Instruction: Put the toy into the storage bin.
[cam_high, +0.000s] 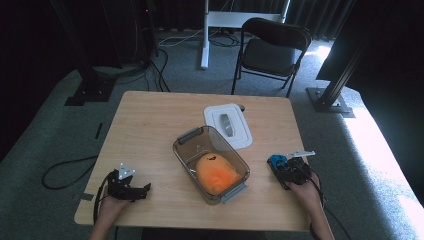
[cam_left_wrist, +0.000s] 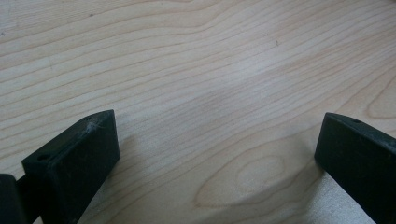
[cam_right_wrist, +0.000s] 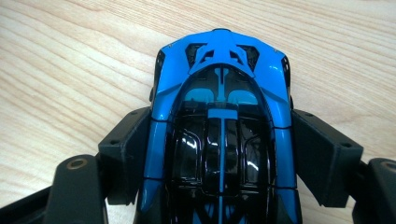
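At lower right of the high view, the right gripper (cam_high: 281, 166) clamps a blue toy car (cam_right_wrist: 219, 135) above the table (cam_high: 150, 120); at lower left, the left gripper (cam_left_wrist: 217, 149) gapes wide, empty.

High view: fixed above the near edge of the worktop (cam_high: 150, 115), facing forward and down, far enough to take in all four corners. Left gripper view: close over bare worktop near the near-left corner. Right gripper view: close along its tongs (cam_right_wrist: 219, 140) near the right edge. All three share the worktop surface.
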